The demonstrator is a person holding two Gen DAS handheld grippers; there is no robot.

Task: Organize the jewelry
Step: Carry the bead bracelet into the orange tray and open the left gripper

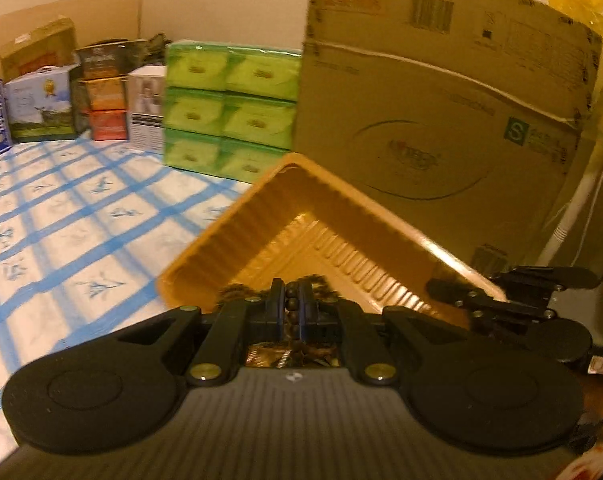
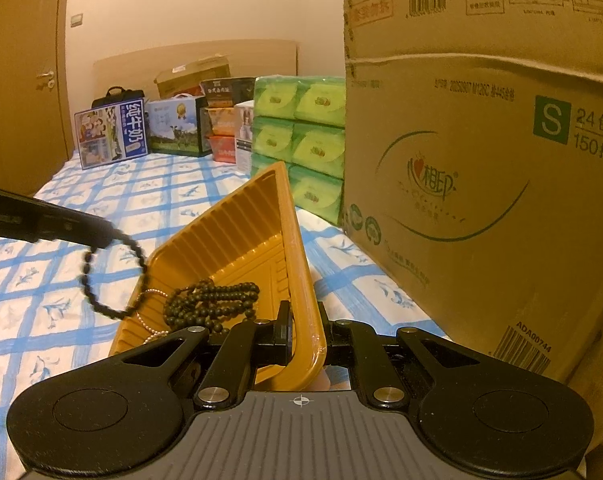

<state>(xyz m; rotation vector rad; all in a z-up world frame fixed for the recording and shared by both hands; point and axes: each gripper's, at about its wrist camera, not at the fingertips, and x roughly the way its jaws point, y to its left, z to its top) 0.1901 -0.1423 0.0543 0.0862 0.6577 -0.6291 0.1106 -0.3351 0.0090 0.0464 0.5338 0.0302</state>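
While your right gripper (image 2: 301, 334) pinches the near rim of the yellow tray (image 2: 237, 236), tilting it up, your left gripper (image 1: 290, 304) is clamped on a dark bead bracelet (image 2: 113, 276). Bracelet hangs as a loop just left of the tray's left wall, outside it. Left hand nearer; drop point lies to its right. Inside the tray: dark bead strand (image 2: 213, 300), pearl chain (image 2: 151, 312). Beyond, checked cloth (image 2: 101, 200), cardboard box (image 2: 481, 160).
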